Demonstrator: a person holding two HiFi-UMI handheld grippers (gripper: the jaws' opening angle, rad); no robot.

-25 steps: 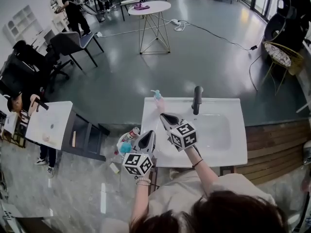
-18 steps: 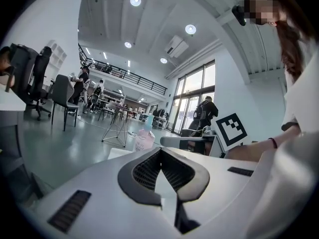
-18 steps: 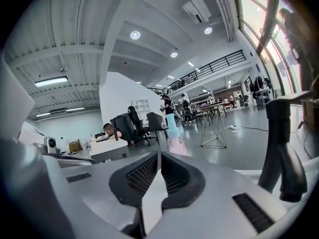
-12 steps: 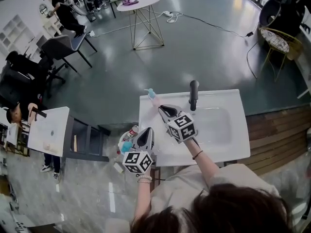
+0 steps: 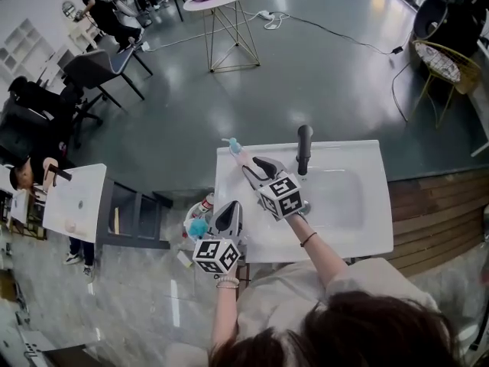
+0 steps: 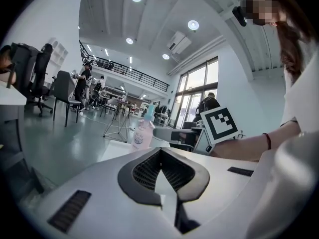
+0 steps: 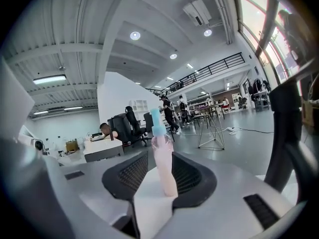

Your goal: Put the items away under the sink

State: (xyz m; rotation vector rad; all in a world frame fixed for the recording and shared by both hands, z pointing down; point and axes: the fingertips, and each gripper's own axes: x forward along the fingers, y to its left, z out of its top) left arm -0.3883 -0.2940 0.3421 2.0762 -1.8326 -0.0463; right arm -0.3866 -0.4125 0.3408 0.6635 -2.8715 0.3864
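Note:
A pink pump bottle (image 5: 236, 151) with a blue top stands on the back left corner of the white sink top (image 5: 359, 239). My right gripper (image 5: 253, 165) points at it from just in front. Its jaws have just been opening and stand open, with the bottle (image 7: 162, 161) upright between the fingertips of the right gripper (image 7: 159, 158) and the pads not pressing on it. My left gripper (image 5: 229, 208) hangs shut and empty by the sink's front left corner. In the left gripper view its tips (image 6: 160, 151) meet, and the bottle (image 6: 143, 133) shows beyond.
A black faucet (image 5: 304, 148) rises behind the basin (image 5: 336, 197), right of the bottle. A round tub (image 5: 192, 219) holding a blue item and a bottle sits on the floor left of the sink. Further left stands a small white table (image 5: 76, 201). People, chairs and a round table are far back.
My right gripper has moved left and closer to the pink bottle, and its jaws have parted around it. The left gripper has barely shifted.

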